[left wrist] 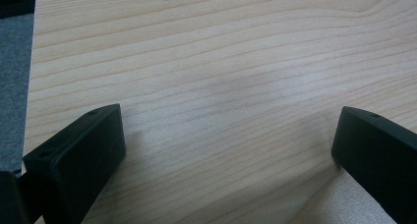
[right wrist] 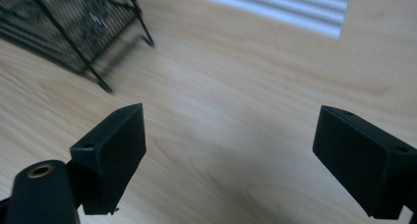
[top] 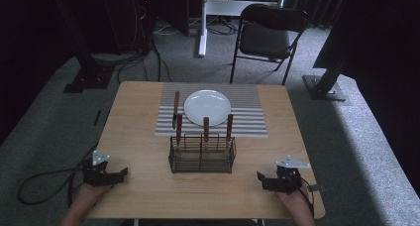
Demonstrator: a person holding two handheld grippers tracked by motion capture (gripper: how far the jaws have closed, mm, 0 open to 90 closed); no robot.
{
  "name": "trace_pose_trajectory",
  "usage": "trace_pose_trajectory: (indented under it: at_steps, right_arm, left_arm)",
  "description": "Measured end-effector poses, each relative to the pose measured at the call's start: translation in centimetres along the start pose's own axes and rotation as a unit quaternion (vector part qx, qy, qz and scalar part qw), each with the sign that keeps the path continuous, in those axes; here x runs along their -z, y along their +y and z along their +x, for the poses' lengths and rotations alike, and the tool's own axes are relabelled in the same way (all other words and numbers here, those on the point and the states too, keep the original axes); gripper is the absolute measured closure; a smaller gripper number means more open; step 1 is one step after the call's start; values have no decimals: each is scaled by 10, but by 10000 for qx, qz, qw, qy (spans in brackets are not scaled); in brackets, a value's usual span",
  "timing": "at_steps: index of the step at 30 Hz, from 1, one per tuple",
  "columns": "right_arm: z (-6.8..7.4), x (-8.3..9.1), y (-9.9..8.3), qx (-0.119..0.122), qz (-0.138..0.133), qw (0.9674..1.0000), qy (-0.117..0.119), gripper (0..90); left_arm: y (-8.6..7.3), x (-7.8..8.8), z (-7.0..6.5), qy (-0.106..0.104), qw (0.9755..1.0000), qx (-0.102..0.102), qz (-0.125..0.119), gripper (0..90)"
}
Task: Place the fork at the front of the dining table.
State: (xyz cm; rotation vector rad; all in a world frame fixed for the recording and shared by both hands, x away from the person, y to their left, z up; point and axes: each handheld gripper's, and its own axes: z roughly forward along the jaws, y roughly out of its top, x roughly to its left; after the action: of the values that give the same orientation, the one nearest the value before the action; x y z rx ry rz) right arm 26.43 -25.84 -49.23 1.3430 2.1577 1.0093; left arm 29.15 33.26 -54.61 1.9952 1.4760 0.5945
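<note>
Both tongs rest wide open and empty at the near corners of the wooden table (top: 133, 107).

The left tongs (top: 121, 174) sit at the near left, jaws spread over bare wood; the right tongs (top: 261, 179) sit at the near right, jaws equally spread, holding nothing. Between them, nearer the middle, stands a black wire basket (top: 201, 155) with three wooden-handled utensils upright in it. Just behind it lies a striped placemat (top: 247, 114) carrying a white plate (top: 207, 107), with a wooden-handled knife (top: 175, 109) lying just left of the plate. A black folding chair (top: 267, 35) stands beyond the table.
</note>
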Motion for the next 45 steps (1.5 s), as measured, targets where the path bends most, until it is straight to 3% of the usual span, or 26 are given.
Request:
trace_pose_trajectory:
  at_steps: [8,23,30,45]
  right_arm:
    - [23,15,25,138,-354,9992,145,122]
    - [55,19,67,459,-792,9948,453,137]
    - [71,15,82,622,-879,9929,512,138]
    - [99,4,109,640,-1183,9894,556,139]
  left_arm:
    - [0,0,0,0,10000,1,0,0]
    - [0,0,0,0,10000,-1,1,0]
    - [0,0,0,0,10000,-2,1,0]
    - [0,0,0,0,10000,-3,-1,0]
